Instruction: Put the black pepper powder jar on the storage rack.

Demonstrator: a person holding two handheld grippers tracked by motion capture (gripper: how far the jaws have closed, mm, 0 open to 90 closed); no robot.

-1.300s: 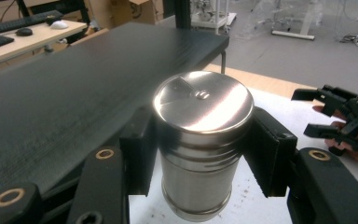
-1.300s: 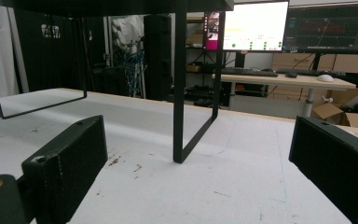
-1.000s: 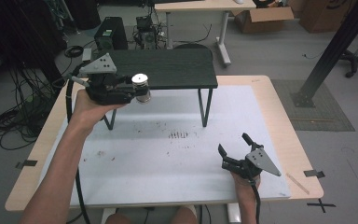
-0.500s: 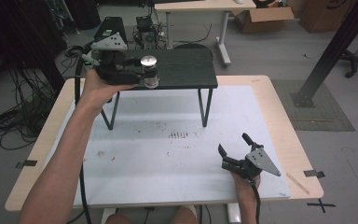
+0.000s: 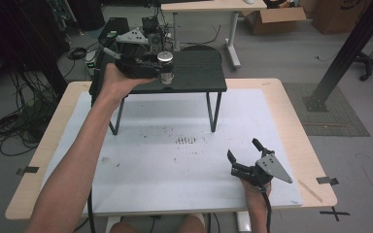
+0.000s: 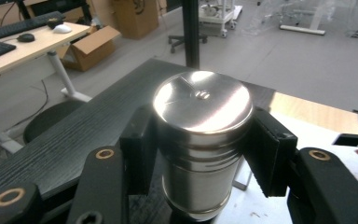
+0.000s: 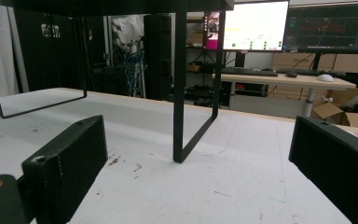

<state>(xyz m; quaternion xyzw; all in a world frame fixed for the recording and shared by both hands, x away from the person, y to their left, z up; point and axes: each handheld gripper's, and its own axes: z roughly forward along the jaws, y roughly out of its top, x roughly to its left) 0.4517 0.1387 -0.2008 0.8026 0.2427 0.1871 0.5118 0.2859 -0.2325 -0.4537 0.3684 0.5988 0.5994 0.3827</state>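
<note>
A shiny metal canister (image 6: 200, 144) with a round lid stands upright between the jaws of my left gripper (image 6: 200, 154), which is shut on its sides. In the high view the same canister (image 5: 165, 67) and left gripper (image 5: 162, 73) are held over the left part of a black raised shelf (image 5: 199, 77). My right gripper (image 5: 243, 151) rests low on the white mat at the front right, open, with nothing between its jaws. In the right gripper view its jaws stand wide apart and point toward a black shelf leg (image 7: 181, 88).
The black shelf stands on thin metal legs (image 5: 212, 111) over a white mat (image 5: 175, 160) on a wooden table (image 5: 296, 141). Behind it are desks, a cardboard box (image 5: 272, 17), cables and a black post (image 5: 345, 53).
My left gripper has carried the canister up and to the right, from beside the shelf's left end to above its surface. The right gripper has stayed put.
</note>
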